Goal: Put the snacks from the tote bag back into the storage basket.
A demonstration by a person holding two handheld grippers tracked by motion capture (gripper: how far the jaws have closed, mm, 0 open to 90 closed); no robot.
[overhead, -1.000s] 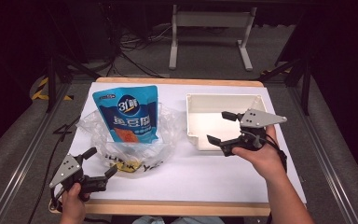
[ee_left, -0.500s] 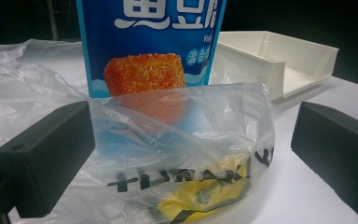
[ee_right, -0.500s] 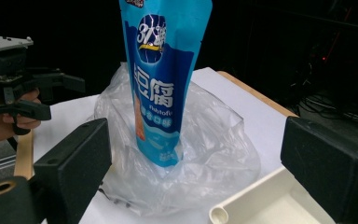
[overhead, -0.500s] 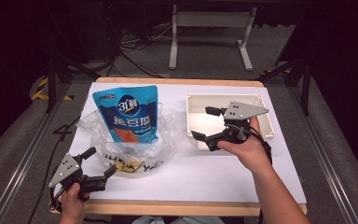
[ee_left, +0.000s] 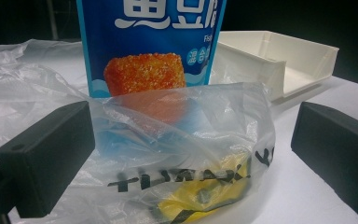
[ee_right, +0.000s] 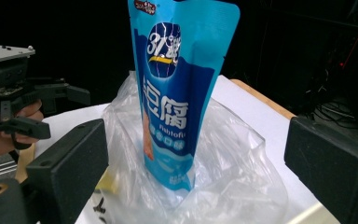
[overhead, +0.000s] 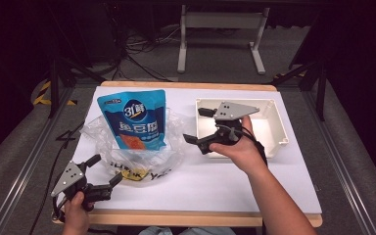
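Note:
A blue snack pouch [overhead: 134, 120] stands upright inside a crumpled clear plastic bag [overhead: 142, 154] left of the table's middle; the pouch [ee_right: 179, 88] faces the right gripper view, and the bag [ee_left: 177, 154] with its black lettering fills the space before my left jaws. My left gripper [overhead: 104, 172] rests open at the front left corner, just short of the bag. My right gripper [overhead: 199, 125] hovers open at the left edge of the white tray [overhead: 274, 127], jaws pointing left at the pouch, nothing between them.
The white tray [ee_left: 289, 60] sits at the right back of the white table [overhead: 215, 181]. Black frame rails and cables lie on the floor behind the table. The far gripper [ee_right: 23, 107] appears at the left of the right gripper view.
My right gripper has travelled left from over the tray to its left edge, toward the bagged pouch. The left gripper has stayed put.

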